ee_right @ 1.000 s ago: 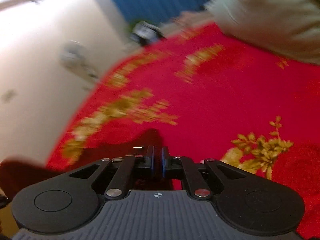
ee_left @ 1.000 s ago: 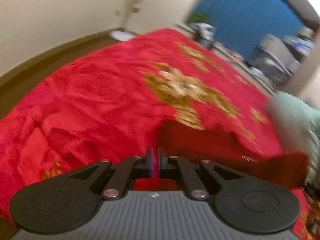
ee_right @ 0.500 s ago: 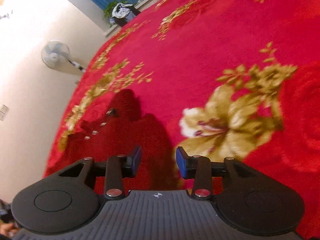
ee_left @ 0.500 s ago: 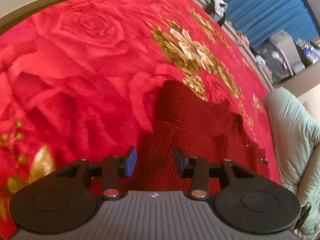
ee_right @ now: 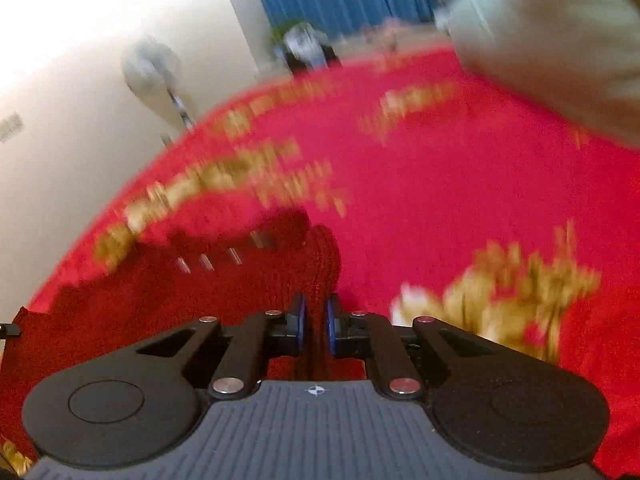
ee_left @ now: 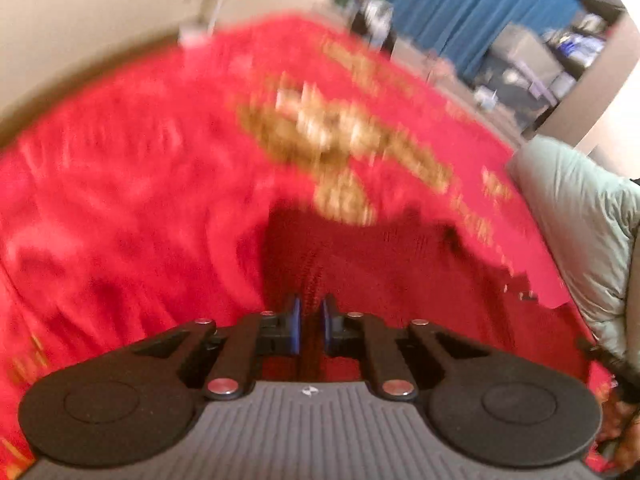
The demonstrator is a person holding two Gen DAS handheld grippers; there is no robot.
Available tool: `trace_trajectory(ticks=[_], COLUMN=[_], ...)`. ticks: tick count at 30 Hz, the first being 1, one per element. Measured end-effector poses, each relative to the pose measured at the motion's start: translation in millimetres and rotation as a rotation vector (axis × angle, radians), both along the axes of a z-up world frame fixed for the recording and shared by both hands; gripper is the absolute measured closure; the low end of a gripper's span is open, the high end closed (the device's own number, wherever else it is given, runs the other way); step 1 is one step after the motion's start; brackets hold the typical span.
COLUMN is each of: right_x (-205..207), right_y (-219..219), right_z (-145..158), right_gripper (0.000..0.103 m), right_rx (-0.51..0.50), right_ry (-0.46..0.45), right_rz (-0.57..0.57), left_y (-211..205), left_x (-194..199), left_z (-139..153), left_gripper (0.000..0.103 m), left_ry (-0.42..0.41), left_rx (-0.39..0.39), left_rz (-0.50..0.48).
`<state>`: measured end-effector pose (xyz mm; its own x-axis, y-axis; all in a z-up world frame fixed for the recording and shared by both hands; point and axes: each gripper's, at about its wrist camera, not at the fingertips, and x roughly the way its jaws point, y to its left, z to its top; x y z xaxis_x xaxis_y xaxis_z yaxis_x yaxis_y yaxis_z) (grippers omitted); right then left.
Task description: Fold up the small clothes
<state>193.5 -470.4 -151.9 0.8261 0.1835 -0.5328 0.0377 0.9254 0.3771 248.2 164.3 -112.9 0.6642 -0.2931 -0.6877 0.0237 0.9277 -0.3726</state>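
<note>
**A:** What does the left wrist camera show?

**B:** The left gripper sits at the near edge, its blue pads almost together. Its jaws have just been closing, and a fold of the dark red ribbed knit garment is pinched between them. The garment lies on a bright red plush blanket with gold flowers, spreading from the gripper toward the far right. Everything beyond the gripper is motion-blurred.

**A:** And the right wrist camera?

**B:** Much the same. The right gripper has also just been closing and clenches a ridge of the same knit garment, which spreads to the near left. A row of small pale buttons shows on it.

**A:** What surrounds the bed?

**B:** A pale green puffy quilt lies at the right edge of the blanket. Farther off hang blue curtains. A white standing fan is against the cream wall on the left.
</note>
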Motion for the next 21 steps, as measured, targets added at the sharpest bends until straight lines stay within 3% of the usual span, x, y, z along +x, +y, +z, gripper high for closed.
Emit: trace_trajectory(ticks=[3,6,9,11,13,16,18,21], right_x=[-1,12,34,60,91,115,103,73], right_y=[5,16,22,29,33,27,22,9], right_z=[30,54,65,56,32,-8,-19,-27], right_gripper=[0.093,0.093,0.093,0.092,0.086,0.081,0.079,0.069], right_rx=[-0.039,-0.096,-0.136,-0.179,-0.191,-0.114,-0.094,-0.018], right_ry=[-0.144,-0.26,-0.295,-0.233,-0.085,0.185,0.212,0.218], right_rz=[-0.002,-0.023,-0.065,-0.086,-0.103,-0.062,-0.079,-0.08], left_y=[5,0,-1,-5,-8,-10,-4,6], left_x=[-7,-3,8,26,44,54,51,38], left_z=[19,32,33,21,1,-28,-45,-49], left_gripper=[0.092,0.092,0.092,0.089,0.086,0.042,0.044,0.044], left_ry=[-0.129,-0.248,-0.295,-0.234,-0.113,0.112,0.24,0.261], left_rx=[-0.01,0.069,0.094,0.099,0.102,0.105,0.073,0.01], left_rz=[0.042,0.103,0.155,0.148,0.123,0.086,0.05,0.036])
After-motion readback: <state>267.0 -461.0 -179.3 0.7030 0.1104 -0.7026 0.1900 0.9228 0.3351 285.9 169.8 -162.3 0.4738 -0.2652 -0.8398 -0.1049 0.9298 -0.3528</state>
